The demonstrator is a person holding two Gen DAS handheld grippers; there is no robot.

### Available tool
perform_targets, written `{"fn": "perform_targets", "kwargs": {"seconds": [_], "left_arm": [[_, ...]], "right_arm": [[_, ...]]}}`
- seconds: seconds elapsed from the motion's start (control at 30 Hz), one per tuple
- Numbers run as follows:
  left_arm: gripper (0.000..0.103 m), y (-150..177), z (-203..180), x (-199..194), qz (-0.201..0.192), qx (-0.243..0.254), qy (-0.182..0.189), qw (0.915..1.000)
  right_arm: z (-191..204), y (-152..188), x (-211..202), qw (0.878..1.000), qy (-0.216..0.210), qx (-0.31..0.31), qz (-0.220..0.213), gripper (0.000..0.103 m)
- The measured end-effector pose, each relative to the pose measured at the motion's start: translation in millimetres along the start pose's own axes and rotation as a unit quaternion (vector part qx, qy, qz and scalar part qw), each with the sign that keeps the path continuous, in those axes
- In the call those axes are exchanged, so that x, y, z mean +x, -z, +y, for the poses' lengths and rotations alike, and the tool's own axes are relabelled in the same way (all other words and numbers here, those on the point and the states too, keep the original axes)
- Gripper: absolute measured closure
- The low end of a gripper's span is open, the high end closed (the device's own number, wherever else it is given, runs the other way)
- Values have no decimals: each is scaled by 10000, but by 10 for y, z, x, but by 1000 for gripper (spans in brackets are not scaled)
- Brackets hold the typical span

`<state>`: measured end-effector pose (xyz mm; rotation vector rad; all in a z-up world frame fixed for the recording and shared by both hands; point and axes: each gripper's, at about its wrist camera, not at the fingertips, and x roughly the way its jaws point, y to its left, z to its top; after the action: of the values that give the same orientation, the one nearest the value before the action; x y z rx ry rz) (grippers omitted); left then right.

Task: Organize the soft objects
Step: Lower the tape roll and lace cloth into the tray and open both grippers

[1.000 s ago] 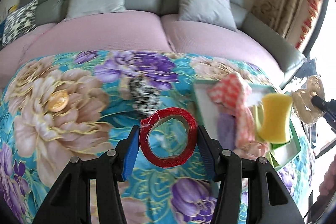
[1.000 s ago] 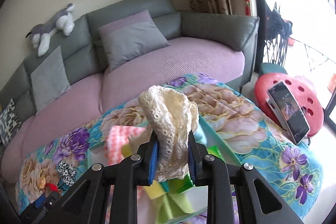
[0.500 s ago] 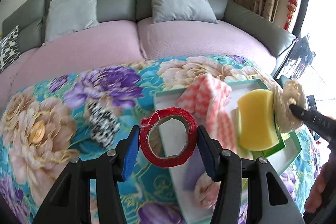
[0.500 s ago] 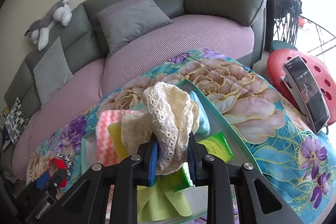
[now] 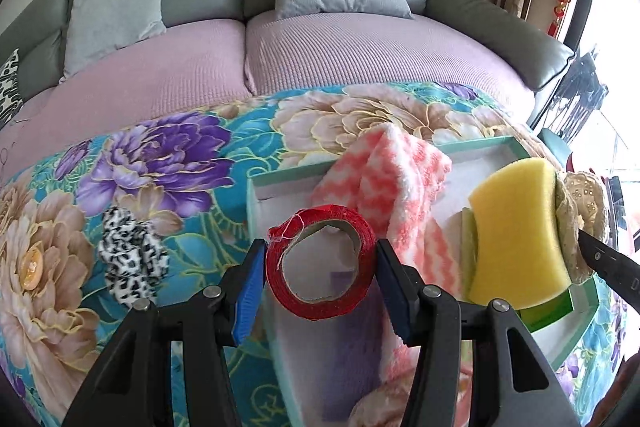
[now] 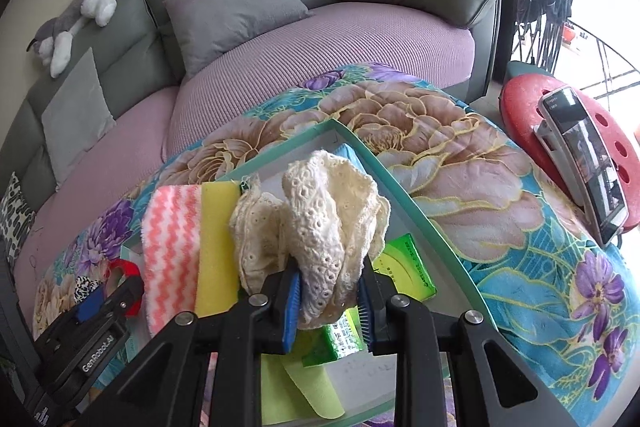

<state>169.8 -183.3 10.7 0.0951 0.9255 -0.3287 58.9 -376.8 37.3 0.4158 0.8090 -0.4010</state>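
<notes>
One floral blanket (image 5: 168, 163) before sofa (image 5: 328, 43)

We see a glossy red tape roll (image 5: 322, 267) with a cardboard-like inner core, a porous matt yellow sponge (image 5: 518, 233), a fluffy pink-and-white zigzag cloth (image 5: 394, 179) and cream eyelet lace fabric (image 6: 326, 227). The floral table cover (image 6: 480, 187) looks smooth with a slight sheen; the sofa seat (image 5: 360, 51) is ribbed cloth.

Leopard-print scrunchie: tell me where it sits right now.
In the left wrist view the leopard-print scrunchie lies on the floral blanket, left of the teal tray and of the left gripper holding the red tape roll.
</notes>
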Motion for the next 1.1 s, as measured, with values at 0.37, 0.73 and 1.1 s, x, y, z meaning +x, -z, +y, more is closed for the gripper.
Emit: {"fn": "perform_targets", "kwargs": {"seconds": [0.37,0.73,1.1], "left_arm": [[48,29,-51,154,224,-3,21,9997],[37,31,-37,-6,122,24,-55,9999],[20,30,90,-226,-77,-168,-137,9997]], "right_arm": [[3,-10,-3,10000,43,-15,26,71],[39,-28,-69,9999,100,-107,-44,50],[52,-25,-109,9996,226,-149,-24,45]]}}
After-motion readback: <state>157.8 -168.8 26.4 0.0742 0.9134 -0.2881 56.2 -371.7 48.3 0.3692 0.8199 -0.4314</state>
